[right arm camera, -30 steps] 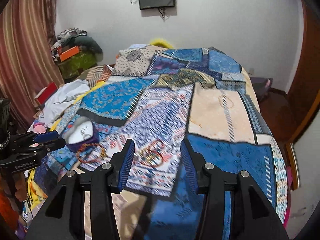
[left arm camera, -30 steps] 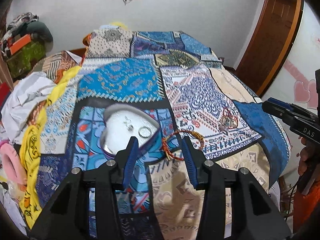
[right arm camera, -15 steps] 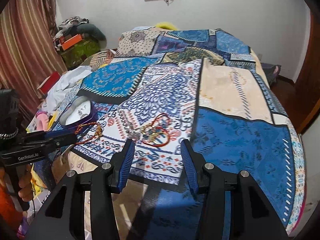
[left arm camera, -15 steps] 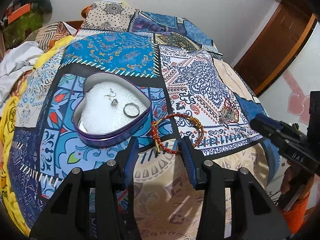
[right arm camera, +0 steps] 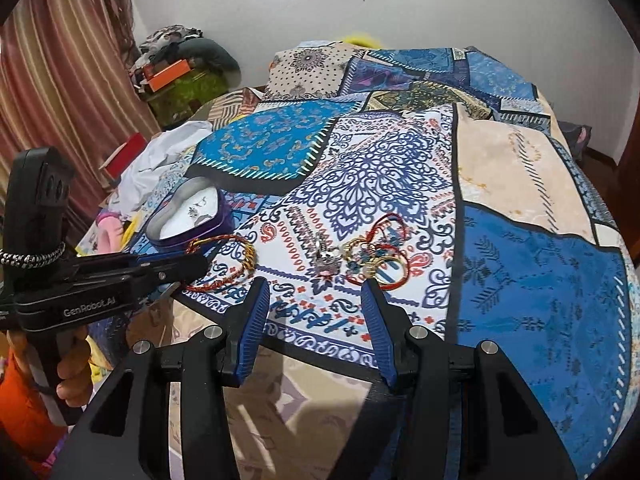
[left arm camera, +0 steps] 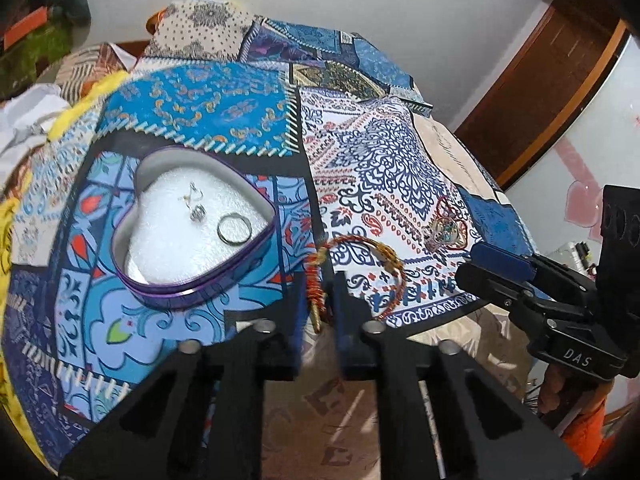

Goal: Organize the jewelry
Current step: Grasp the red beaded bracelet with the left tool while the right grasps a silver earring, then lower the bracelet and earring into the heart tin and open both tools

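Note:
A red and gold bracelet [left arm camera: 384,256] lies on the patchwork bedspread, right of a heart-shaped purple tin [left arm camera: 132,276]. My left gripper [left arm camera: 320,280] is shut on the bracelet's near left strand, whose gold end pokes out between the fingers. The tin's white foam holds a silver ring [left arm camera: 234,229] and a small earring [left arm camera: 196,210]. In the right wrist view the bracelet [right arm camera: 236,248] sits at the left gripper [right arm camera: 192,266] tips. My right gripper [right arm camera: 316,292] is open, just short of a tangled jewelry pile [right arm camera: 372,256] with nothing between its fingers. That pile [left arm camera: 446,228] lies beyond the right gripper [left arm camera: 476,264].
The bedspread [right arm camera: 520,280] covers the whole bed and falls off at the near edge. White clothes [right arm camera: 160,152] and a pink item [right arm camera: 110,228] lie along the left side. A curtain [right arm camera: 60,80] hangs left; a wooden door [left arm camera: 540,80] stands right.
The left gripper's fingers closed together onto the bracelet's near strand. Both grippers sank closer to the bed, and the right one drew nearer to the jewelry pile.

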Demonstrator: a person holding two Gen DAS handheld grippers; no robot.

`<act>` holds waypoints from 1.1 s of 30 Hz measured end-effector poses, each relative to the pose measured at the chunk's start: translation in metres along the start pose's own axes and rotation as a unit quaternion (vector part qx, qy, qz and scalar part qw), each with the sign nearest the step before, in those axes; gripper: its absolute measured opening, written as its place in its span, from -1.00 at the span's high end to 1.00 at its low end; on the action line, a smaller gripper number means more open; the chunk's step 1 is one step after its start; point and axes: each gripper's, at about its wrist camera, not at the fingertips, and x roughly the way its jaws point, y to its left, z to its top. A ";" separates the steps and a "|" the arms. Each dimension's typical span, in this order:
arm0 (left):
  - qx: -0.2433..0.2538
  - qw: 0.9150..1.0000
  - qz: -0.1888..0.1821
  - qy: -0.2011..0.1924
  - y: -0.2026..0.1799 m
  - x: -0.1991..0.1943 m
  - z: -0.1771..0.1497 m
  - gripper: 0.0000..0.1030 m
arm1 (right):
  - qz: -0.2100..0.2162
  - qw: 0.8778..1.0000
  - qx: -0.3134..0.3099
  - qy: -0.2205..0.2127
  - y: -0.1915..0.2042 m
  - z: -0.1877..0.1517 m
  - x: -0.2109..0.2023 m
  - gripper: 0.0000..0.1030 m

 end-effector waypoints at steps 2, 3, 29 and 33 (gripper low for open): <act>0.003 1.000 0.002 -0.003 0.000 -0.002 0.001 0.87 | 0.004 1.000 0.000 0.002 0.001 0.000 0.002 0.33; 0.004 1.000 0.004 -0.005 0.000 -0.003 0.000 0.87 | 0.007 1.000 0.000 0.006 0.002 0.001 0.003 0.41; 0.027 0.996 0.036 -0.079 -0.002 -0.050 0.005 0.88 | -0.034 0.999 -0.020 -0.006 0.011 0.013 0.011 0.74; 0.035 0.993 0.044 -0.100 -0.005 -0.065 0.010 0.88 | -0.029 0.999 -0.024 -0.024 0.018 0.017 -0.002 0.73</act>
